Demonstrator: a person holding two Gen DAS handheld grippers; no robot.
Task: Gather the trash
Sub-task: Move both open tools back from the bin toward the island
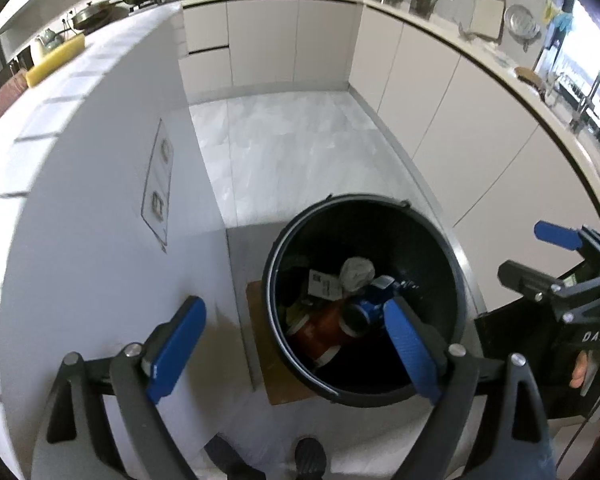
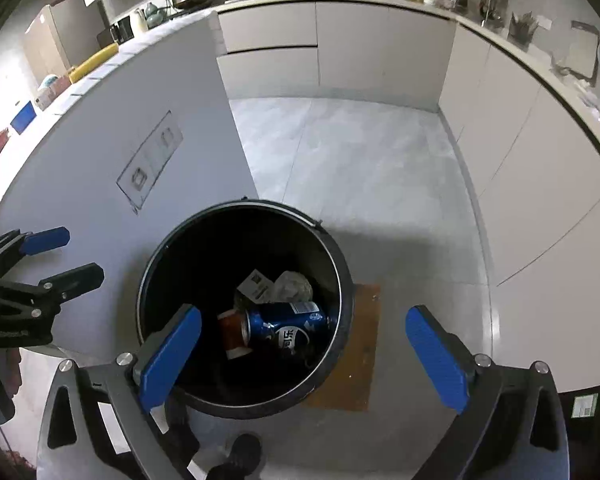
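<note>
Step in hand: the drop into the black bin is judged done; both tools are held above its mouth with nothing carried.
Left hand-held gripper: jaws spread wide, nothing between the blue pads.
Right hand-held gripper: jaws spread wide and empty, over the bin's near rim.
Trash: a blue can, a red-orange cup, a crumpled grey wad and a white printed card are seen lying at the bottom of the bin.
Bin position: on the floor, on a brown mat, just beside the white island wall.
Next move: further litter would have to be sought outside these views; none is seen on the floor shown.
Writing: Chinese characters are seen on the can, a Pepsi-style roundel beside them; "DAS" is read on the right tool's body in the left view; the card's print is too small to read.
</note>
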